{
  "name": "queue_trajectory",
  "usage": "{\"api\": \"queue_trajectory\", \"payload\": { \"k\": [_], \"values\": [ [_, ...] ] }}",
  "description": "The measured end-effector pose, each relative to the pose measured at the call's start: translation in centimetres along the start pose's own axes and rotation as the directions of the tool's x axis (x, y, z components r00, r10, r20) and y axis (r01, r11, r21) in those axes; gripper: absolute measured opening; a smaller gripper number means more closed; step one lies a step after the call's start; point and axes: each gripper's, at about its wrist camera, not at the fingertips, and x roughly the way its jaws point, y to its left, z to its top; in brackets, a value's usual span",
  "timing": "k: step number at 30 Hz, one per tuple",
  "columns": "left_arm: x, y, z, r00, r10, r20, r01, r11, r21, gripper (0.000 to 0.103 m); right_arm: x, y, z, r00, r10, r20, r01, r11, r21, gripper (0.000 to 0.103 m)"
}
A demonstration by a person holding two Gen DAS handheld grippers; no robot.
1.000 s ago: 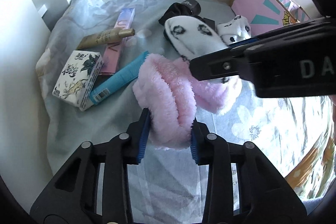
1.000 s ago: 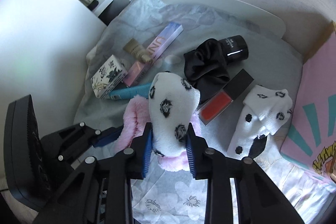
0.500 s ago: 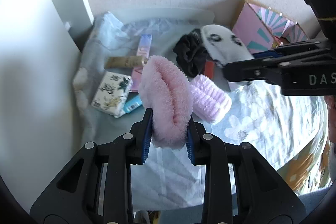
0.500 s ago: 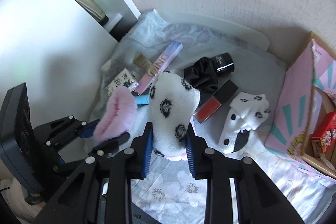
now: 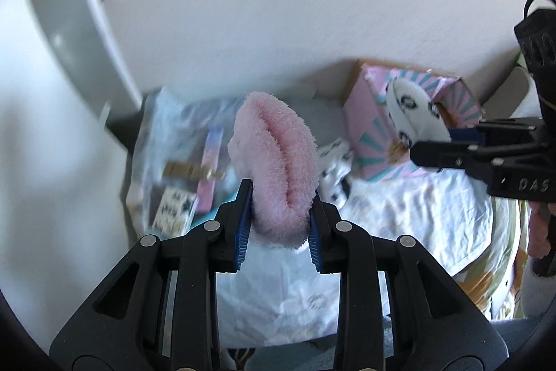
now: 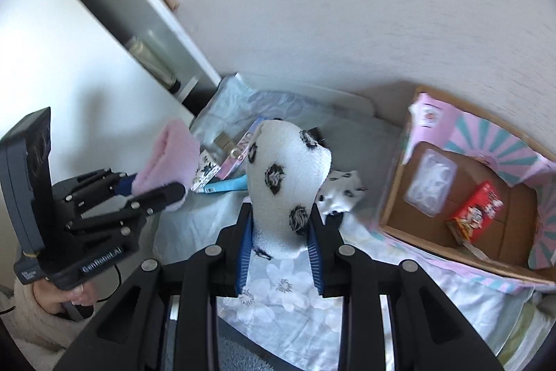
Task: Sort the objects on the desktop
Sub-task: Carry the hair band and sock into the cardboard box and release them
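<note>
In the left wrist view, a fluffy pink headband [image 5: 274, 162] was held clamped between the left gripper [image 5: 278, 218] fingers above the cloth-covered counter [image 5: 417, 207], and in the right wrist view, a spotted white sock [image 6: 285, 183] was gripped by the right gripper [image 6: 279, 242] fingers, raised beside the open cardboard box [image 6: 458, 197].

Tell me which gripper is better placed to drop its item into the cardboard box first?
Right, probably. The right gripper holds the spotted sock beside the open cardboard box; the left gripper, holding the pink fluffy item, is farther away.
</note>
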Motion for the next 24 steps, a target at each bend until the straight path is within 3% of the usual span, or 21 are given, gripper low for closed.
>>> {"api": "queue_trajectory", "payload": {
  "k": [6, 11, 20, 24],
  "values": [
    [-1.3, -5.5, 3.8, 0.996, -0.052, 0.074, 0.044, 0.993, 0.106, 0.025, -3.8, -3.3, -1.1, 0.996, -0.066, 0.065, 0.064, 0.997, 0.034, 0.027],
    [-0.8, -10.7, 6.7, 0.990, -0.112, 0.087, 0.094, 0.978, 0.188, 0.025, -6.6, -6.9, -2.0, 0.987, -0.118, 0.108, 0.108, 0.990, 0.093, 0.027],
    [3.9, -18.1, 10.3, 0.980, -0.198, 0.017, 0.188, 0.951, 0.247, 0.025, -10.1, -14.8, -3.5, 0.972, -0.208, 0.108, 0.181, 0.959, 0.217, 0.027],
    [7.3, -19.8, 11.2, 0.983, -0.178, -0.034, 0.181, 0.954, 0.239, 0.025, -9.5, -18.1, -3.8, 0.979, -0.191, 0.065, 0.168, 0.950, 0.263, 0.027]
  ]
}}
